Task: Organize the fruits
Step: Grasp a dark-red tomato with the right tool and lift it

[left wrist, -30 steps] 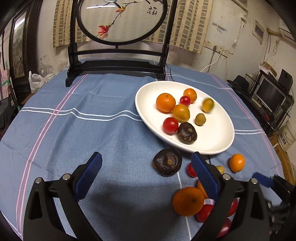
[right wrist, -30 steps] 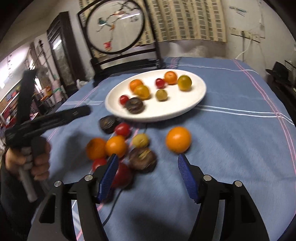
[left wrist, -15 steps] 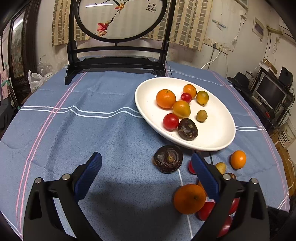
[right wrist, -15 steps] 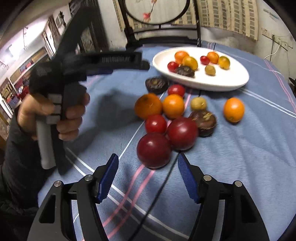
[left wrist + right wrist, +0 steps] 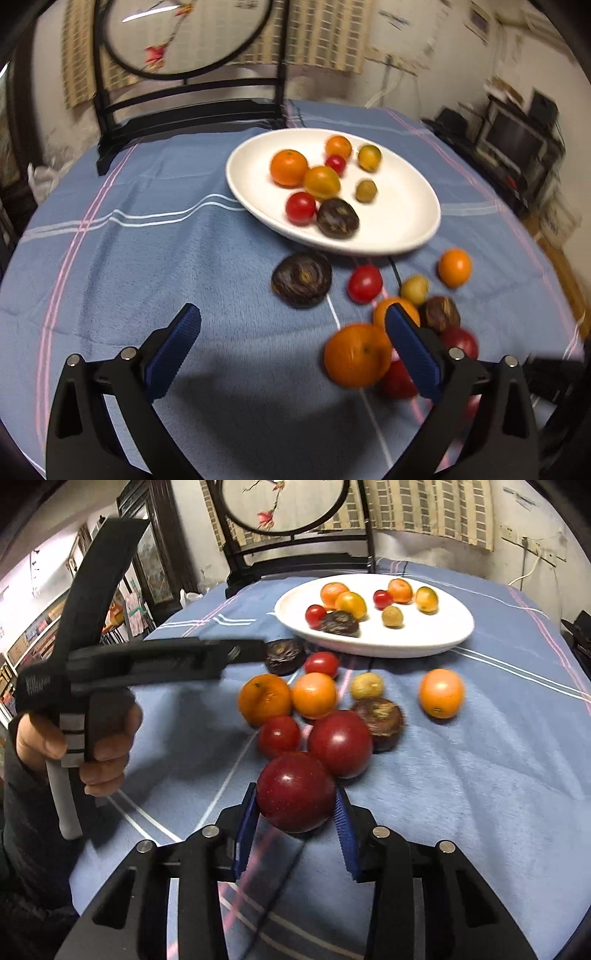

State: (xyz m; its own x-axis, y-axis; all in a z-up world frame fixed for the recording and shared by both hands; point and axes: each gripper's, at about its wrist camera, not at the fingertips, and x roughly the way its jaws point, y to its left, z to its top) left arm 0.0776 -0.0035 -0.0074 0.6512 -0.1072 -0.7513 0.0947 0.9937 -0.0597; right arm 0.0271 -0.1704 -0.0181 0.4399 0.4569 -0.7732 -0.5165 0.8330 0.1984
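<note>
Tablecloth (image 5: 498,775) – soft blue cloth, fuzzy matt nap, thin white and pink woven stripes. Plate (image 5: 424,642) – white, smooth, glazed-looking, faint sheen. Dark red plum (image 5: 295,792) – glossy taut skin with highlight. Oranges (image 5: 264,699) – dull, finely pitted peel. Dark brown fruit (image 5: 380,716) – wrinkled, rough, matt. Right gripper (image 5: 295,818) – matt black plastic frame, shiny metal rivets, blue ribbed pads on fingers (image 5: 345,830). Left gripper (image 5: 291,345) – same make.

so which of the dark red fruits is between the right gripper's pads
The nearest, lowest dark red fruit, flanked by the closing right gripper; the other big one lies behind it, free.
</note>
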